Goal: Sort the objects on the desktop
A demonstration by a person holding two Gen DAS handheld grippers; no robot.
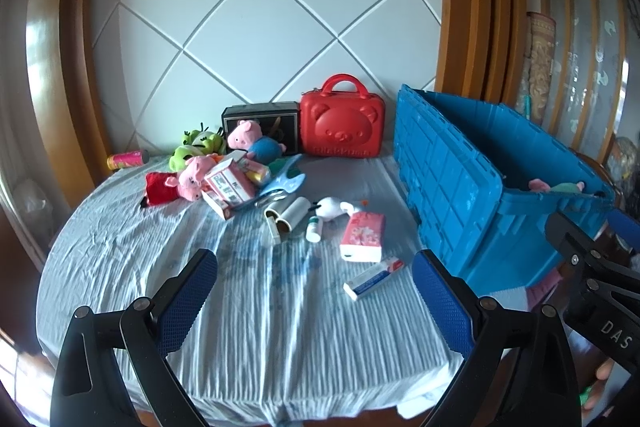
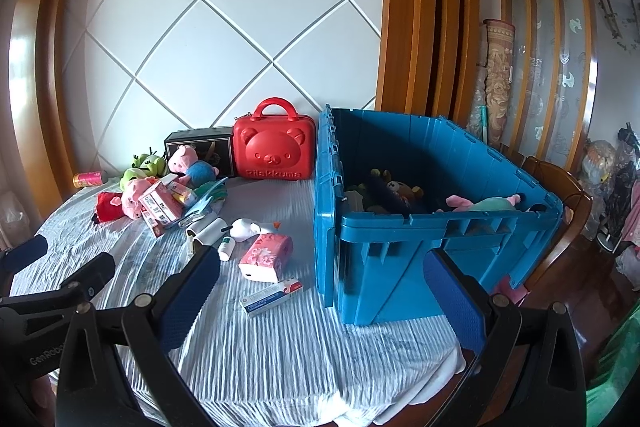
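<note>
Both the left gripper (image 1: 315, 301) and right gripper (image 2: 322, 301) hover with ribbed blue fingers spread, holding nothing. On the wrinkled striped cloth (image 1: 248, 307) lie a flat toothpaste box (image 1: 374, 278) and soft pink tissue pack (image 1: 363, 237); the ribbed plastic crate (image 2: 400, 259) stands right.

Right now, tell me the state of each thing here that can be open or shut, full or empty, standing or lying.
Blue crate: lid off, a few plush toys inside.
Red bear case: shut, upright.
Left claw: open, empty.
Right claw: open, empty.
Toothpaste box: lying flat.
Tissue pack: lying flat.
Pink can: on its side.
</note>
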